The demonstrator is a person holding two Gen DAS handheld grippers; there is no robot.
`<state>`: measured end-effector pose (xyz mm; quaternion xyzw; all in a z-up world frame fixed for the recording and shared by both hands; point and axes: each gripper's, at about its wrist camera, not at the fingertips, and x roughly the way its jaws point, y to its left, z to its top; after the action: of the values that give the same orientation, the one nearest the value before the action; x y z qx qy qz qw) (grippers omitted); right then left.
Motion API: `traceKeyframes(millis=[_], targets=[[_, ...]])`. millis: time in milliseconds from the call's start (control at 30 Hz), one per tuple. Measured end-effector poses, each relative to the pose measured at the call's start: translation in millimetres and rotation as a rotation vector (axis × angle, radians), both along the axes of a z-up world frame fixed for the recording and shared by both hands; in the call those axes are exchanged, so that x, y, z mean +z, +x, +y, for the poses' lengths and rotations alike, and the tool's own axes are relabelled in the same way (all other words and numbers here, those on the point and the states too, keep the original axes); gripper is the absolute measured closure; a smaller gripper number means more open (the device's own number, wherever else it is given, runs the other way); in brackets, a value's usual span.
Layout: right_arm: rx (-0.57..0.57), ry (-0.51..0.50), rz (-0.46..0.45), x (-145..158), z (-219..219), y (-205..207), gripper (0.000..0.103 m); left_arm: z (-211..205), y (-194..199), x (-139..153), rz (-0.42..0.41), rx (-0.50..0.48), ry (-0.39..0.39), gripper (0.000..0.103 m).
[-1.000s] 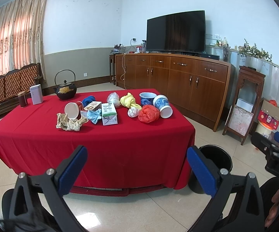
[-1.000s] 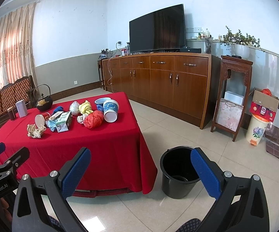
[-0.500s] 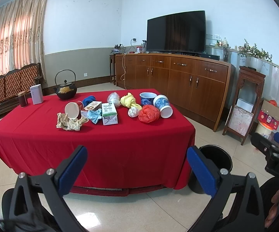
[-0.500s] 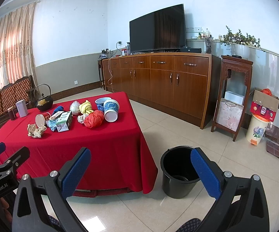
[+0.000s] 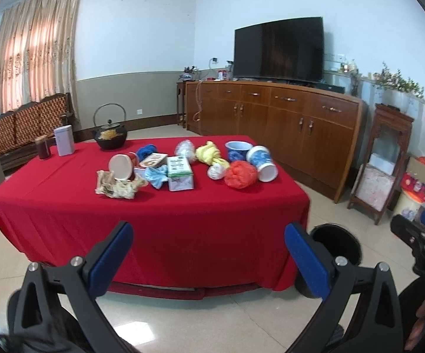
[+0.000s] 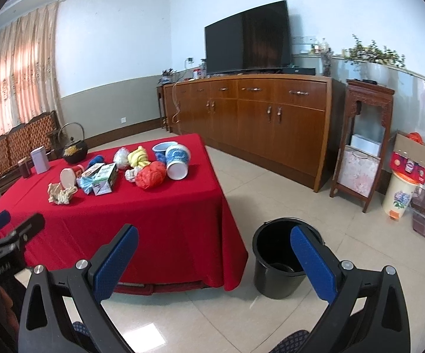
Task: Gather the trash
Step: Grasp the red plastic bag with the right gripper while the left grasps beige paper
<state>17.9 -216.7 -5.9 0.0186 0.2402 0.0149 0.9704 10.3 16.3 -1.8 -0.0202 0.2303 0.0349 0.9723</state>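
Trash lies on a table with a red cloth (image 5: 153,206): a red plastic bag (image 5: 240,174), a yellow wad (image 5: 209,153), a green-white carton (image 5: 179,173), a crumpled blue wrapper (image 5: 157,176), crumpled brown paper (image 5: 115,186), and tipped paper cups (image 5: 262,163). A black bucket (image 6: 281,261) stands on the floor right of the table. My left gripper (image 5: 208,253) is open and empty, well short of the table. My right gripper (image 6: 214,257) is open and empty, between table and bucket.
A black teapot (image 5: 111,136), a tin (image 5: 64,140) and a dark jar (image 5: 42,147) stand at the table's far left. A long wooden sideboard (image 6: 256,111) with a TV (image 6: 246,36) lines the far wall. A wooden stand (image 6: 359,144) and a bench (image 5: 27,129) flank the room.
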Motion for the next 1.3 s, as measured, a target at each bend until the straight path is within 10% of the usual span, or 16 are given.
traceKeyframes(millis=[833, 1300], targets=[[0.205, -0.054, 0.078, -14, 85, 151, 0.0, 124, 92, -38, 0.076, 0.218, -0.094, 0.0], [0.228, -0.059, 0.132, -49, 129, 247, 0.022, 148, 161, -68, 0.105, 0.259, -0.065, 0.013]])
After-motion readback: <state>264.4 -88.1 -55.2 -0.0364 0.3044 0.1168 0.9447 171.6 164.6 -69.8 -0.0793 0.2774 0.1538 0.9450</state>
